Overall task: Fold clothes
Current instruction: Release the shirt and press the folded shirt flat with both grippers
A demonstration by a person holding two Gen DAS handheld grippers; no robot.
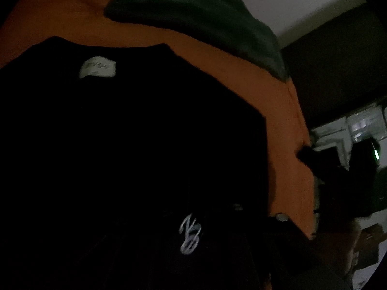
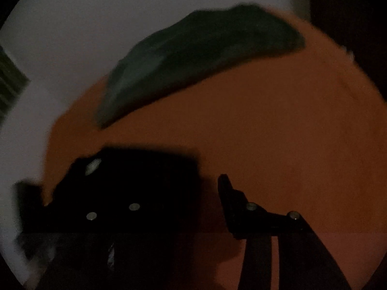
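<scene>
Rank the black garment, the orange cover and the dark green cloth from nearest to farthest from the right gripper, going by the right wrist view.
From the right gripper:
1. Orange cover: directly under and ahead of the fingers.
2. Black garment: just left, beside the left finger; nearly tied with the cover.
3. Dark green cloth: far edge, upper middle.

Dim light throughout. Desk cover (image 1: pixel 217 72): plain orange, no pattern. Black garment (image 1: pixel 121 133): solid black; off-white neck label (image 1: pixel 98 69) with faint grey print, illegible; white embroidered logo (image 1: pixel 189 234) below the label. Dark green garment (image 2: pixel 193 65) beyond the black one: plain dark green, lighter grey-green at one end. Right gripper (image 2: pixel 208 181): black, silver-coloured screw heads. Wall (image 2: pixel 72 36): pale grey-white.
</scene>
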